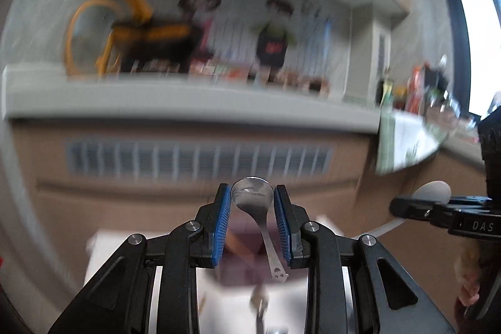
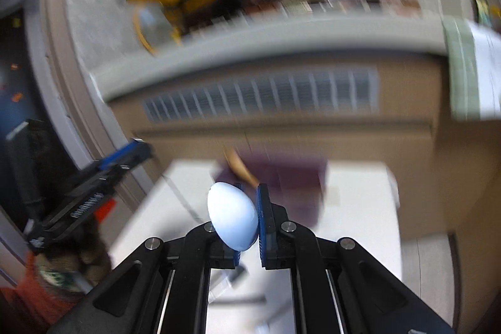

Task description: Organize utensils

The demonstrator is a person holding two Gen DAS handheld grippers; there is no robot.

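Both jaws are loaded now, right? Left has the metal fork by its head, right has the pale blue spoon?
Not quite: the left gripper holds a metal spoon, not a fork; the left wrist view shows its rounded bowl between the jaws. The right gripper does hold the pale blue spoon.

Left wrist fisheye sits right behind the left gripper [image 1: 253, 205], facing forward and slightly down past the metal spoon [image 1: 252, 195] in its jaws toward the grey ledge [image 1: 188, 102] and vent grille [image 1: 200, 160], with the right gripper [image 1: 407, 205] entering at its right edge. Right wrist fisheye sits equally close behind the right gripper [image 2: 249, 208], pitched down more onto the white counter [image 2: 353, 193] and purple cloth [image 2: 288, 174], with the left gripper [image 2: 131, 152] at its left edge. Both views are motion-blurred and share the ledge, grille, wall poster [image 1: 281, 21], yellow-and-black device [image 1: 137, 27], cloth and counter.
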